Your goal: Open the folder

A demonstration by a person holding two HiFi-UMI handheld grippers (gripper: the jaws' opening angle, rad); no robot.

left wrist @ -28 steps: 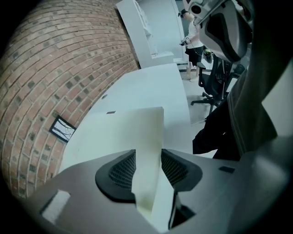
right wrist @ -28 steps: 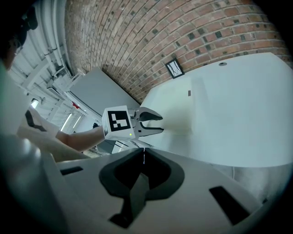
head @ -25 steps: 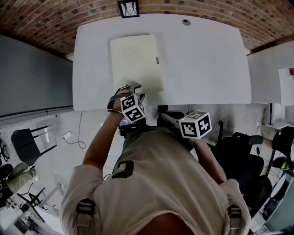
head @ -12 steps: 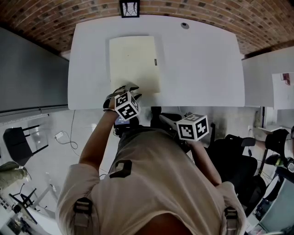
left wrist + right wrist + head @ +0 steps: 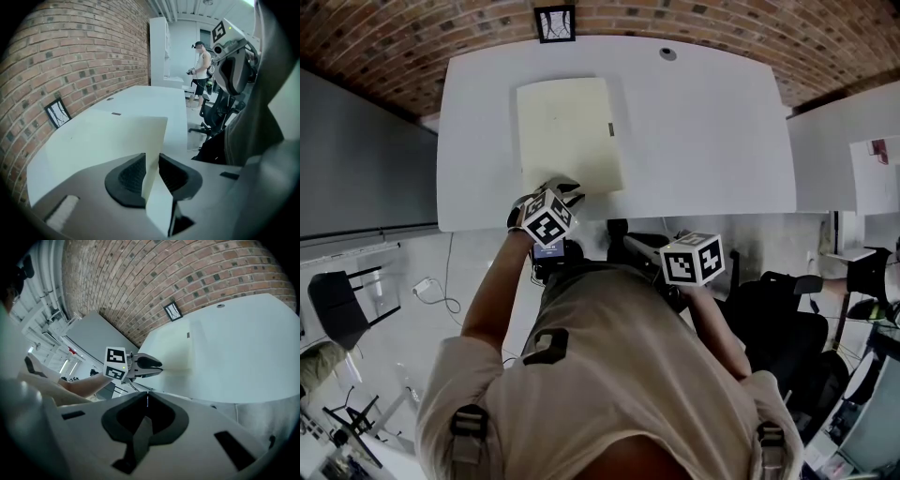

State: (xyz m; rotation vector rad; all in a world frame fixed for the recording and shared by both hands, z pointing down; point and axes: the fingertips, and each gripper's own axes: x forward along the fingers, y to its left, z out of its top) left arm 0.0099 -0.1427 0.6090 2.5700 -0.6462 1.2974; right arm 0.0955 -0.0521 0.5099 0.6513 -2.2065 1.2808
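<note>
Brick wall (image 5: 394,37) backs the white table (image 5: 712,122), which gives you open room across its right half. Your folder (image 5: 567,131) lies flat on the left half, its near edge close to the table's front edge. Your left gripper (image 5: 151,171) has its jaws closing at that edge, still slightly apart, with the cover between them. Your right gripper (image 5: 146,399) hangs off the table, jaws together and holding nothing.

The left gripper (image 5: 150,174) has rolled at the pale cream flat folder (image 5: 567,131); its jaws are closing, the folder's edge between them.
</note>
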